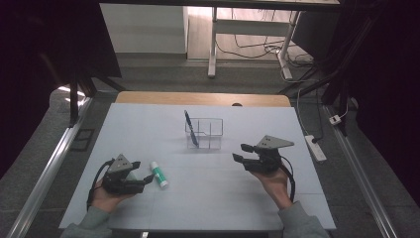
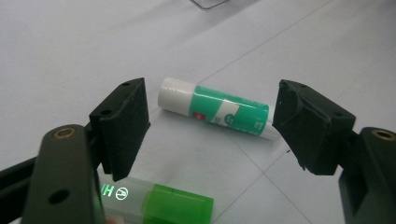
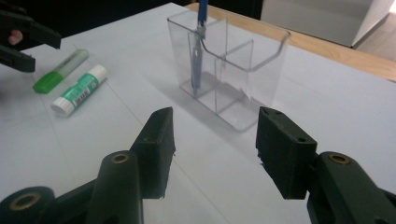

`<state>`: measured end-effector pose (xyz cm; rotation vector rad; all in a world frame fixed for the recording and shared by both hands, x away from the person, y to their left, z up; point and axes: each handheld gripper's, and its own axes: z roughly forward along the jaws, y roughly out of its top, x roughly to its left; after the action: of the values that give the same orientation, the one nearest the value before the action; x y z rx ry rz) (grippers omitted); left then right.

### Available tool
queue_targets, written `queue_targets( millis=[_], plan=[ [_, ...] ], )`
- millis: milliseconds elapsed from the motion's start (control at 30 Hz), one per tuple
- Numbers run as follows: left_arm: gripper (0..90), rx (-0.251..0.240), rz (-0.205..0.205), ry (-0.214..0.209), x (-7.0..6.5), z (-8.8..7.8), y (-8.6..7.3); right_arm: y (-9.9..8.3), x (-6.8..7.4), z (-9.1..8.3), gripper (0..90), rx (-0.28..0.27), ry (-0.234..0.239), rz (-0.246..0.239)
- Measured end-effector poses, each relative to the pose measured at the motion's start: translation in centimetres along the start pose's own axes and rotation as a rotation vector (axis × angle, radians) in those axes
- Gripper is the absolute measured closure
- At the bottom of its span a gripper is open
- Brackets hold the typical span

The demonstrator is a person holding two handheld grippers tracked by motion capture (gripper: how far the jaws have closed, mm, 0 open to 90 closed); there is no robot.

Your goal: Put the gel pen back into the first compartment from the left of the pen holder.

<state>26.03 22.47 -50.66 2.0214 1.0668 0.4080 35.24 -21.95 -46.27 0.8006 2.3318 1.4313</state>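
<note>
While both grippers hang empty over the white table [image 1: 208, 198] | left gripper [image 1: 146, 179] released beside glue stick [image 1: 159, 174] near front-left edge | right gripper [image 1: 239, 152] released facing clear organizer [image 1: 210, 130].

A white power strip [image 1: 315, 148] lies on the floor beside the table [image 1: 148, 119].

Green-and-white glue stick [image 2: 215, 108], blue pen [image 3: 200, 44]

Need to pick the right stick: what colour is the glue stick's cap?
White, on the glue stick; clearest in the left gripper view.
</note>
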Motion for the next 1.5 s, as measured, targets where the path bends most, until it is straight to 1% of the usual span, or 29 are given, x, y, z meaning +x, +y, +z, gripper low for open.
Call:
queue_targets(
  millis=[200, 433, 467, 633, 700, 800, 967, 1100, 1167, 1367, 1500],
  plan=[
    [26.6, 0.000, -0.003, 0.004, 0.2, -0.1, -0.1, -1.6, -0.5, -1.5, 46.0, 0.019, -0.029, 0.010],
    [26.6, -0.004, -0.009, 0.009, 0.4, -0.3, -0.1, -2.7, -0.8, -2.8, 45.4, 0.031, -0.051, 0.021],
    [26.6, -0.004, -0.008, 0.011, 0.5, -0.3, -0.2, -2.9, -0.8, -2.9, 45.3, 0.026, -0.053, 0.026],
    [26.6, -0.008, -0.021, 0.018, 0.8, -0.4, -0.2, -3.5, -0.8, -3.4, 44.5, 0.042, -0.047, 0.018],
    [26.7, -0.007, -0.021, 0.021, 0.9, -0.5, -0.2, -3.8, -0.9, -3.5, 44.4, 0.053, -0.052, 0.012],
    [26.7, -0.009, -0.026, 0.025, 1.0, -0.6, -0.3, -4.1, -1.0, -3.7, 44.2, 0.052, -0.054, 0.020],
    [26.7, -0.014, -0.033, 0.036, 1.4, -0.9, -0.4, -4.6, -1.1, -4.1, 44.2, 0.069, -0.067, 0.008],
    [26.8, -0.013, -0.043, 0.045, 1.7, -1.0, -0.5, -4.9, -1.4, -4.4, 44.2, 0.075, -0.078, 0.012],
    [26.8, -0.014, -0.047, 0.049, 1.9, -1.1, -0.6, -5.1, -1.5, -4.6, 44.2, 0.070, -0.082, 0.015],
    [26.8, -0.018, -0.071, 0.064, 2.6, -1.6, -0.8, -5.5, -1.8, -5.2, 44.2, 0.082, -0.096, 0.011],
    [26.8, -0.021, -0.086, 0.074, 3.1, -1.9, -0.9, -5.6, -1.9, -5.3, 44.1, 0.091, -0.103, 0.006]
  ],
)
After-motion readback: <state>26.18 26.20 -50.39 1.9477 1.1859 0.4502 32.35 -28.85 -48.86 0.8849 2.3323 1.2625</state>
